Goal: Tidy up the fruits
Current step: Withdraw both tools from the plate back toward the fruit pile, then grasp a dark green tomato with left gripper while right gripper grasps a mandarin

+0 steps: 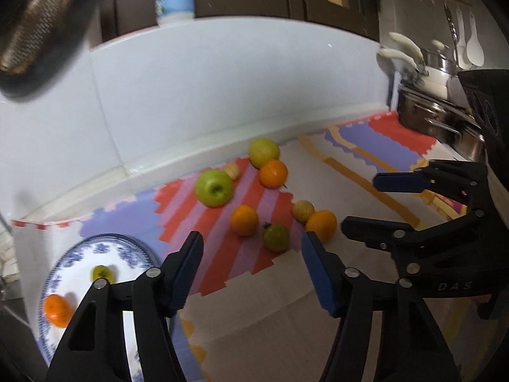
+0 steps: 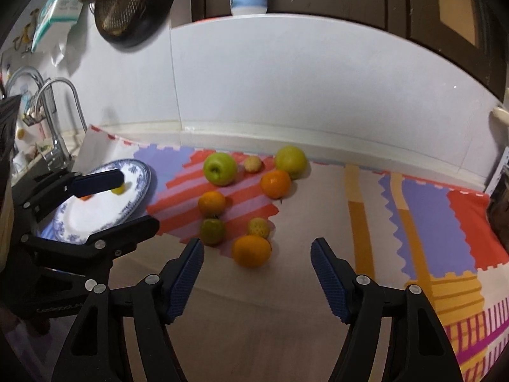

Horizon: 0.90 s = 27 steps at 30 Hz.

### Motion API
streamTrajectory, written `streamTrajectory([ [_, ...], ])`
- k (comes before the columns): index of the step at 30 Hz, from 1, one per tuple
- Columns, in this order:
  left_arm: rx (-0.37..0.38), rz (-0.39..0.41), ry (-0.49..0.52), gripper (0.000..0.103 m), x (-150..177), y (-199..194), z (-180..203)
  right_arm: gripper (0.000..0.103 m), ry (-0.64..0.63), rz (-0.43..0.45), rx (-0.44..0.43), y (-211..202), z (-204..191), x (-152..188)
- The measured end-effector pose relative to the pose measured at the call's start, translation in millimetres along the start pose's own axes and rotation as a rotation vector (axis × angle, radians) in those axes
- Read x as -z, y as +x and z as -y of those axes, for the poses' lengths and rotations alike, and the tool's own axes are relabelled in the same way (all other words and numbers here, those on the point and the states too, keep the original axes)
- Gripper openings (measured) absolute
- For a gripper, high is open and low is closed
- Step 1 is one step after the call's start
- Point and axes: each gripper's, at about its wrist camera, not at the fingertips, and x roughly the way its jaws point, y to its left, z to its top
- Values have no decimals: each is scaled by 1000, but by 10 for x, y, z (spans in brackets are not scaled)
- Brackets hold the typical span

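Several fruits lie on the patterned mat: a green apple (image 1: 213, 187) (image 2: 220, 169), a yellow-green apple (image 1: 263, 152) (image 2: 290, 160), three oranges, the nearest (image 2: 251, 251) (image 1: 321, 225), a greenish tomato (image 1: 275, 237) (image 2: 212, 230) and small yellowish fruits (image 2: 258, 226). A blue-and-white plate (image 1: 133, 251) (image 2: 95, 216) at the left holds an orange (image 1: 57, 310) and a small yellow-green fruit (image 1: 102, 273). My left gripper (image 1: 253, 270) is open and empty, just right of the plate; it also shows in the right wrist view (image 2: 127, 197). My right gripper (image 2: 257, 273) is open and empty, in front of the nearest orange; it also shows in the left wrist view (image 1: 362, 200).
A white tiled wall (image 2: 286, 95) runs behind the mat. A sink tap (image 2: 57, 121) stands at the far left. Steel pots (image 1: 439, 117) stand at the right end of the counter. A dark pan (image 2: 133, 3) hangs on the wall.
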Motion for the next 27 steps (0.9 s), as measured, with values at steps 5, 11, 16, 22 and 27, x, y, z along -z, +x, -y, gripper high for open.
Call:
streamTrajectory([
  [5, 47, -52, 9, 53, 22, 245, -23, 59, -19, -36, -21, 203, -17, 43],
  [11, 83, -82, -17, 48, -4, 429, -26, 51, 8, -76, -65, 414, 51, 75],
  [16, 111, -107, -26, 44, -11, 556, -17, 48, 13, -90, -80, 499, 89, 80],
  [22, 123, -132, -37, 41, -51, 682, 7, 46, 34, -105, -111, 572, 147, 82],
  [27, 131, -161, -49, 37, -62, 761, 10, 43, 52, -113, -141, 608, 177, 81],
])
